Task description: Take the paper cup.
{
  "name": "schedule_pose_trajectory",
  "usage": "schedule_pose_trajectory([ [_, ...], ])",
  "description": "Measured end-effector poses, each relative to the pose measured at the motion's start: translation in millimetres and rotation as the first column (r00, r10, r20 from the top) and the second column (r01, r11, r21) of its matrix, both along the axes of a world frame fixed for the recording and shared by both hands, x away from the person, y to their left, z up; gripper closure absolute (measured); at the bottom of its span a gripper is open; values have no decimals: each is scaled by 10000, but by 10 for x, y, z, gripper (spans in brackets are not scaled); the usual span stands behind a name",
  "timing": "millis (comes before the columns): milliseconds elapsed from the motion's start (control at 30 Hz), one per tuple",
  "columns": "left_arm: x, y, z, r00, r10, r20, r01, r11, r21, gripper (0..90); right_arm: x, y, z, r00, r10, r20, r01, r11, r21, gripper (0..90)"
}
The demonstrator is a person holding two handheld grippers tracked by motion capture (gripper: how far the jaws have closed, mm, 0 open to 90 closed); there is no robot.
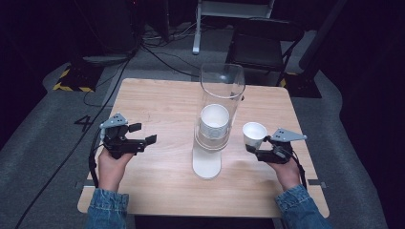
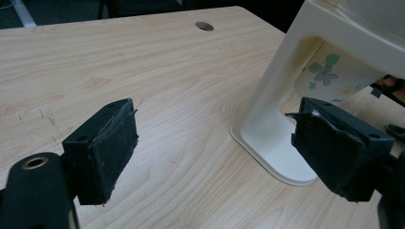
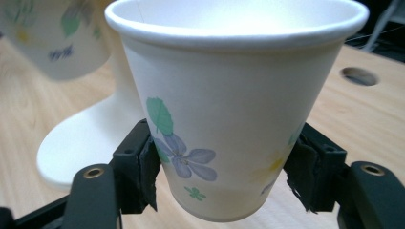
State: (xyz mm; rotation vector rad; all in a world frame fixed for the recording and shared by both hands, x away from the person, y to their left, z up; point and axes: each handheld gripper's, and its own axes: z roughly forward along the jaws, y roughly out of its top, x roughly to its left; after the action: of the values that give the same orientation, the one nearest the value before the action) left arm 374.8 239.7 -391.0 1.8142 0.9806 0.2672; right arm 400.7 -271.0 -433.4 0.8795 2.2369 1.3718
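A white paper cup [image 1: 254, 131] printed with flowers is upright in my right gripper [image 1: 258, 143], just above the table at the right. In the right gripper view the jaws press on both sides of the cup's [image 3: 229, 109] lower half. A cup dispenser [image 1: 222, 90] with a clear tube and a white foot [image 1: 207, 165] stands mid-table, and a stack of cups [image 1: 214, 121] sits inside it. My left gripper [image 1: 143, 133] hovers open to the dispenser's left with nothing between its pads [image 2: 112, 143]. The bottom cup [image 2: 329, 76] pokes out under the dispenser's stand [image 2: 270, 114].
The wooden table [image 1: 162, 105] has a round cable hole [image 2: 204, 26] near its far edge. A dark chair [image 1: 260, 45] and a white stand [image 1: 197, 28] are on the floor behind the table, with cables [image 1: 157, 52] trailing across the carpet.
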Motion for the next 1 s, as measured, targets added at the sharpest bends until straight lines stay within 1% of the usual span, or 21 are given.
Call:
schedule_pose_trajectory([
  [33, 0, 0, 0, 10000, 0, 0, 0, 10000, 0, 154, 0, 0, 0, 10000, 0, 0, 0, 10000, 0, 348],
  [100, -4, 2, -5, 10000, 43, -40, -43, 9999, 103, 154, 28, -71, 36, 9992, -406, -18, 406, 9989, 247, 342],
  [133, -8, 0, -9, 9999, 122, -110, -120, 9998, 179, 155, 57, -118, 58, 9976, -693, -56, 694, 9973, 241, 341],
  [167, -9, 1, -11, 9997, 161, -158, -157, 9995, 272, 155, 71, -132, 66, 9972, -737, -95, 739, 9970, 217, 342],
  [200, -13, 0, -18, 9996, 243, -167, -234, 9985, 501, 155, 87, -154, 77, 9967, -810, -85, 811, 9966, 128, 342],
  [267, -21, 0, -21, 9995, 250, -199, -238, 9982, 556, 156, 120, -207, 105, 9954, -960, -21, 960, 9951, 249, 341],
  [333, -40, 4, -24, 9995, 216, -223, -202, 9980, 591, 155, 145, -246, 126, 9933, -1148, -126, 1152, 9926, 373, 342],
  [433, -57, 11, -24, 9994, 234, -239, -219, 9979, 614, 155, 179, -290, 141, 9907, -1354, -162, 1358, 9904, 269, 342],
  [500, -72, 29, -30, 9994, 230, -245, -213, 9975, 681, 155, 221, -344, 116, 9877, -1495, -457, 1513, 9877, 389, 338],
  [567, -81, 32, -32, 9992, 293, -276, -275, 9975, 651, 156, 246, -359, 90, 9874, -1505, -486, 1523, 9877, 357, 337],
  [600, -85, 36, -35, 9991, 294, -291, -274, 9974, 660, 156, 289, -373, 34, 9838, -1575, -853, 1616, 9859, 438, 335],
  [633, -87, 40, -38, 9992, 270, -297, -248, 9972, 701, 156, 289, -373, 34, 9838, -1575, -853, 1616, 9859, 438, 335],
  [667, -92, 41, -42, 9991, 287, -326, -262, 9969, 745, 156, 310, -377, 6, 9816, -1656, -948, 1699, 9847, 397, 335],
  [700, -97, 43, -47, 9990, 247, -361, -218, 9968, 770, 156, 350, -382, -54, 9803, -1837, -722, 1843, 9829, 18, 335],
  [733, -97, 43, -47, 9990, 247, -361, -218, 9968, 770, 156, 372, -379, -84, 9809, -1817, -692, 1811, 9834, -146, 334],
  [800, -109, 45, -55, 9987, 310, -396, -278, 9964, 797, 156, 418, -358, -147, 9812, -1762, -785, 1728, 9838, -482, 333],
  [833, -109, 45, -55, 9987, 310, -396, -278, 9964, 797, 156, 418, -358, -147, 9812, -1762, -785, 1728, 9838, -482, 333],
  [867, -114, 54, -61, 9988, 283, -407, -250, 9966, 791, 156, 459, -326, -211, 9807, -1725, -915, 1655, 9830, -795, 333],
  [900, -114, 54, -61, 9988, 283, -407, -250, 9966, 791, 156, 459, -326, -211, 9807, -1725, -915, 1655, 9830, -795, 333],
  [967, -123, 59, -66, 9983, 347, -464, -312, 9966, 758, 156, 516, -278, -295, 9803, -1616, -1133, 1502, 9833, -1024, 332],
  [1000, -126, 64, -67, 9984, 313, -476, -274, 9963, 810, 156, 536, -265, -327, 9795, -1574, -1256, 1452, 9842, -1010, 331],
])
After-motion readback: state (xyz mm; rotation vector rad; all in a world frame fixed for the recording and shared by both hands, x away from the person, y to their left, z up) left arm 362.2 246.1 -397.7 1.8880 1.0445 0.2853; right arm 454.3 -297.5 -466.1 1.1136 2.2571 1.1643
